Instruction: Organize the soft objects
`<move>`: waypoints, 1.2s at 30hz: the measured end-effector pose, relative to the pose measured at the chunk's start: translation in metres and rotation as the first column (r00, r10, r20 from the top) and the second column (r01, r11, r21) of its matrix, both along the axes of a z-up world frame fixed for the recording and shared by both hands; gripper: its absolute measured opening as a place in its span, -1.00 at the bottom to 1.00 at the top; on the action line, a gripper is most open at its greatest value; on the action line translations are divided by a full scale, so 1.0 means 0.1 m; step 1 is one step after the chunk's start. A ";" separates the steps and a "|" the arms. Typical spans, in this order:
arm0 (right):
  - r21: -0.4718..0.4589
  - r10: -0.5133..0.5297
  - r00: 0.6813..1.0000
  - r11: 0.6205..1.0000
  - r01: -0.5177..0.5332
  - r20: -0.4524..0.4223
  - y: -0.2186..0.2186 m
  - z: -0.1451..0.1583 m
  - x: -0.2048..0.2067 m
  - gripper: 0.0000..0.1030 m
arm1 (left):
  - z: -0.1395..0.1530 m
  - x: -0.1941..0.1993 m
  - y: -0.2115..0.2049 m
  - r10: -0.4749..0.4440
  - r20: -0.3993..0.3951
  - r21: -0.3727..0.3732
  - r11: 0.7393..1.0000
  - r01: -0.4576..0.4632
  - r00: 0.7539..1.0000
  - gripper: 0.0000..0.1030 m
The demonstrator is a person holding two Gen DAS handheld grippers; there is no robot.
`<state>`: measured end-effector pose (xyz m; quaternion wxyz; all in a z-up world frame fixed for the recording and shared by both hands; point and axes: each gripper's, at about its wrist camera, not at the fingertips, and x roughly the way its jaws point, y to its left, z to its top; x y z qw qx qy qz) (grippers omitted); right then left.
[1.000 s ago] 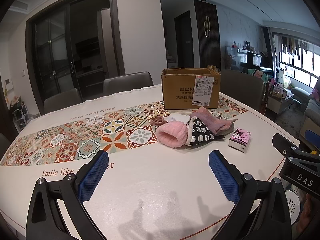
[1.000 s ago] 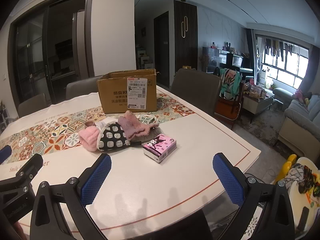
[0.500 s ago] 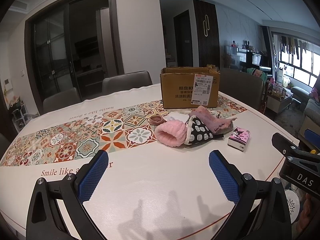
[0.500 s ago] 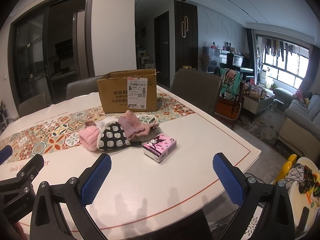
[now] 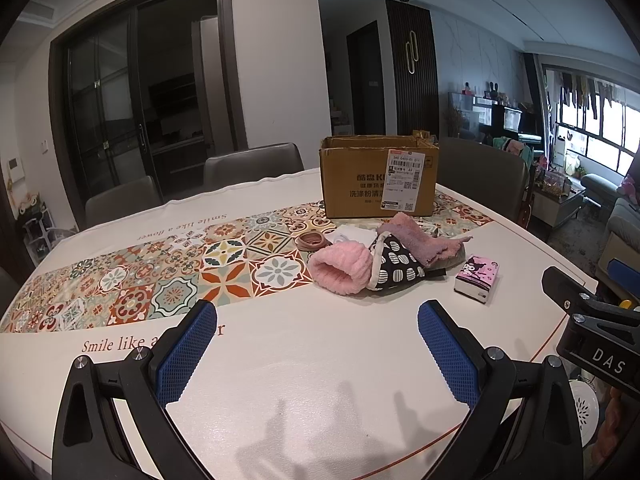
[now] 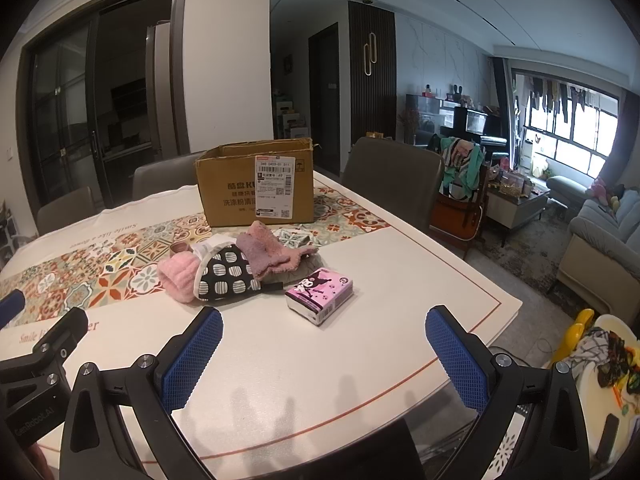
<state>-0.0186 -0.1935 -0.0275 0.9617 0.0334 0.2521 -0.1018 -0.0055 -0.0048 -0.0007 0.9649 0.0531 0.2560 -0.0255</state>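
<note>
A pile of soft things lies mid-table: a fluffy pink piece [image 5: 340, 270] [image 6: 180, 278], a black-and-white patterned pouch [image 5: 396, 266] [image 6: 228, 276] and a mauve fuzzy cloth [image 5: 420, 240] [image 6: 272, 250]. A pink tissue pack [image 5: 478, 278] [image 6: 320, 294] lies to their right. An open cardboard box [image 5: 378, 176] [image 6: 256, 182] stands behind them. My left gripper [image 5: 316, 332] is open and empty, short of the pile. My right gripper [image 6: 324, 342] is open and empty, just before the tissue pack.
A patterned tile runner [image 5: 160, 280] crosses the white table [image 5: 300, 380]. Pink hair ties [image 5: 312, 240] and a white piece [image 5: 352, 236] lie behind the pile. Grey chairs [image 6: 394, 180] stand round the far side. The table's right edge [image 6: 500, 304] drops to the floor.
The left wrist view has shifted very slightly; the pile sits a touch further left and higher. Nothing on the table has moved and both grippers stay open.
</note>
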 end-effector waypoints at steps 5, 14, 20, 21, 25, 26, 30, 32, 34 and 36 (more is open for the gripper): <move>0.000 0.002 1.000 1.000 -0.002 0.001 0.02 -0.01 0.00 1.00 | 0.00 0.00 0.00 0.000 -0.001 -0.001 1.000 0.000 1.000 0.99; 0.001 0.002 1.000 1.000 -0.002 0.001 0.02 -0.01 0.01 1.00 | 0.00 0.00 0.00 0.001 0.000 -0.001 1.000 -0.001 1.000 0.99; 0.001 0.003 1.000 1.000 -0.003 0.001 0.03 -0.02 0.01 1.00 | 0.00 0.00 -0.01 0.000 0.000 -0.001 1.000 0.000 1.000 0.99; 0.001 0.002 1.000 1.000 -0.002 0.000 0.03 -0.02 0.01 1.00 | 0.00 0.00 -0.01 0.000 0.000 -0.001 1.000 0.000 1.000 0.99; 0.001 0.003 1.000 1.000 -0.003 -0.001 0.03 -0.02 0.01 1.00 | 0.00 0.00 -0.01 0.000 -0.001 -0.002 1.000 0.000 1.000 0.99; 0.001 0.003 1.000 1.000 -0.003 -0.001 0.03 -0.02 0.01 1.00 | 0.00 0.00 -0.01 0.000 0.000 -0.002 1.000 0.000 1.000 0.99; 0.001 0.004 1.000 1.000 -0.004 -0.003 0.03 -0.03 0.01 1.00 | 0.00 0.00 -0.02 0.000 -0.001 -0.002 1.000 0.000 1.000 0.99; 0.001 0.004 1.000 1.000 -0.004 -0.005 0.04 -0.04 0.01 1.00 | -0.01 0.00 -0.03 -0.002 -0.002 -0.001 1.000 0.002 1.000 0.99; 0.002 0.006 1.000 1.000 -0.006 -0.008 0.06 -0.06 0.02 1.00 | -0.02 0.01 -0.06 -0.002 -0.005 0.000 1.000 0.002 1.000 0.99; 0.003 0.008 1.000 1.000 -0.008 -0.014 0.06 -0.08 0.04 1.00 | -0.04 0.02 -0.05 -0.004 -0.011 -0.002 1.000 0.004 1.000 0.99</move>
